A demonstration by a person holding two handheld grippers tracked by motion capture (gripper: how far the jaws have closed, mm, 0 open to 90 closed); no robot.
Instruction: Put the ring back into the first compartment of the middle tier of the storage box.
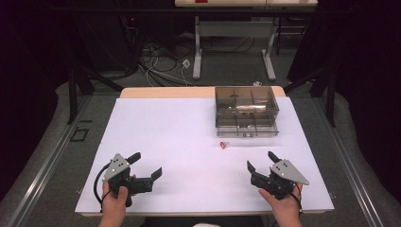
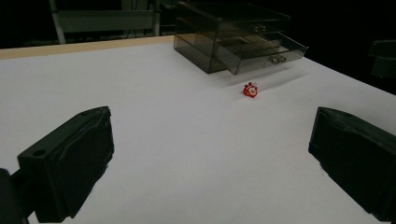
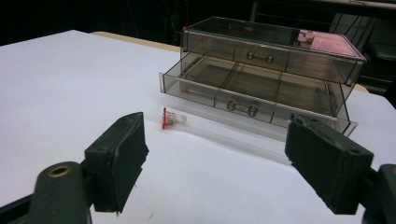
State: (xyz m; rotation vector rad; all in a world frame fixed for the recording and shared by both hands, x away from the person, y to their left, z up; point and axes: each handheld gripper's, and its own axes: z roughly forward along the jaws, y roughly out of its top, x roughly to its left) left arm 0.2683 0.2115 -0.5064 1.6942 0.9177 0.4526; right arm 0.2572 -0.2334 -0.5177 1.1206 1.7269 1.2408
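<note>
A small red and clear plastic piece (image 1: pixel 223 144) (image 2: pixel 251 89) (image 3: pixel 171 118) lies on the white table just in front of a smoky clear drawer box (image 1: pixel 246 110) (image 2: pixel 237 39) (image 3: pixel 275 74). The box's lower drawer (image 3: pixel 254 100) is pulled out. At the table's near left, a hand holds my left gripper (image 1: pixel 145 165) (image 2: pixel 210 154) open, pointing toward the box with nothing between its jaws. My right gripper (image 1: pixel 261 161) (image 3: pixel 219 161) is held at the near right, also open and empty, facing the box and the small piece.
The white sheet (image 1: pixel 165 142) covers most of a wooden table (image 1: pixel 165 92). Behind it stand a desk frame (image 1: pixel 234 47) and loose cables (image 1: pixel 161 66) on the floor. Dark space surrounds the table sides.
</note>
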